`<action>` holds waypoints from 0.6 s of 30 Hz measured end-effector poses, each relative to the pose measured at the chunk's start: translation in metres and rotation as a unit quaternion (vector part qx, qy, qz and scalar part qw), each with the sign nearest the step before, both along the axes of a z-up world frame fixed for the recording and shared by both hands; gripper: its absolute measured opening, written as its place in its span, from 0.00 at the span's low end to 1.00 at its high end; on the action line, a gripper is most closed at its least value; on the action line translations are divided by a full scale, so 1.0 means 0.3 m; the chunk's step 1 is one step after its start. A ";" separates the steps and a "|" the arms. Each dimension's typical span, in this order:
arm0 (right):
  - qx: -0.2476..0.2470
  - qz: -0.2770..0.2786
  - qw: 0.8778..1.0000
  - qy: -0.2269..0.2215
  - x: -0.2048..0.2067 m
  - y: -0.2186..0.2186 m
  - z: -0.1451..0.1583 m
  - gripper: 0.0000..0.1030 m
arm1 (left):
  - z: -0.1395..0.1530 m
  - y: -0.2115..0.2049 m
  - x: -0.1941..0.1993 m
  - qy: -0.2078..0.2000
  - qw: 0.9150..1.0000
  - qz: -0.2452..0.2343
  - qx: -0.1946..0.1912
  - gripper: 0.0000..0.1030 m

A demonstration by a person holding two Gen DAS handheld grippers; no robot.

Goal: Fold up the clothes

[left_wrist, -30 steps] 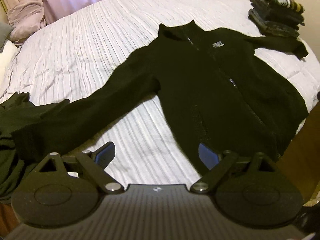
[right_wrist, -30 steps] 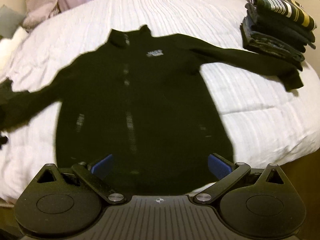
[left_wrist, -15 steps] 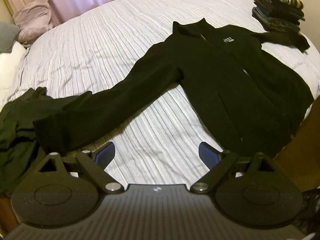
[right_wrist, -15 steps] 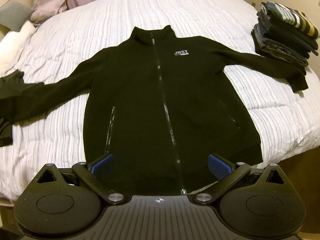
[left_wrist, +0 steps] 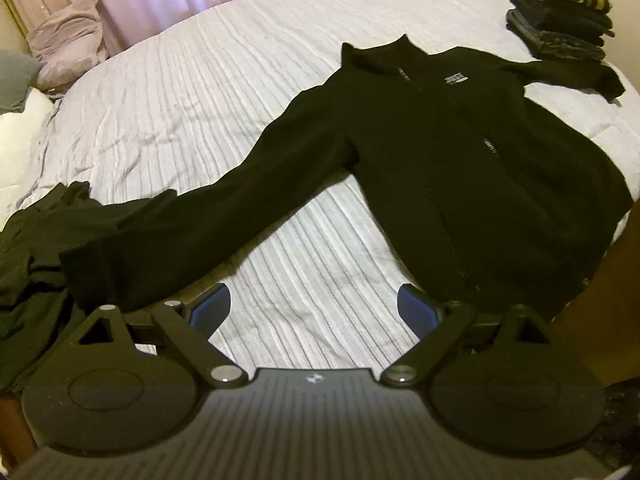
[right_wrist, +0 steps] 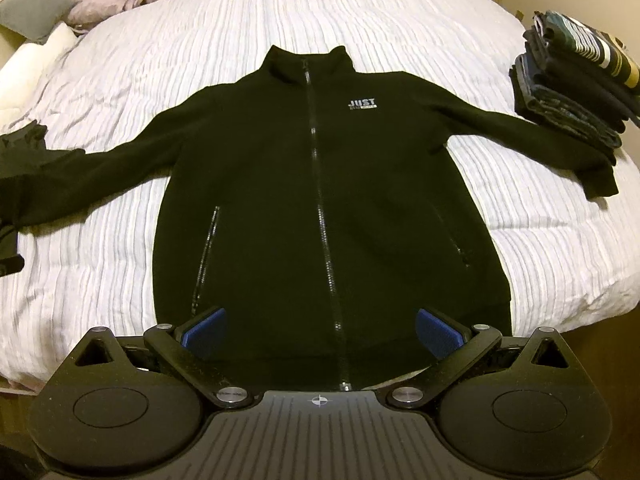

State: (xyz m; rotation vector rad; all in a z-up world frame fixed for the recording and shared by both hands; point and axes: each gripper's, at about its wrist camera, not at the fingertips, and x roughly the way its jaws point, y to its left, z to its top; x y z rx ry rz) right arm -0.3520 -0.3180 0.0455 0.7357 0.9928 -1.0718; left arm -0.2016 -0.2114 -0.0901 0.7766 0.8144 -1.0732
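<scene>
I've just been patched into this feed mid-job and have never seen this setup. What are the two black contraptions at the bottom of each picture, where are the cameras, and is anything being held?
Each picture comes from a fisheye camera on a handheld gripper, looking forward along its two blue-padded jaws. One shows the left gripper, the other the right gripper. Both stand open and hold nothing. Below them a black zip jacket lies flat, front up, sleeves spread, on a bed with a white ribbed cover. A stack of folded clothes sits by one sleeve end; a crumpled dark garment lies by the other. Pillows are at the far end.
</scene>
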 end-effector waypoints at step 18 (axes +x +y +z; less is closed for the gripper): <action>0.019 0.011 1.000 -0.008 -0.009 0.000 -0.036 1.00 | -0.021 -0.031 -0.059 -0.026 0.999 -0.029 0.024 0.86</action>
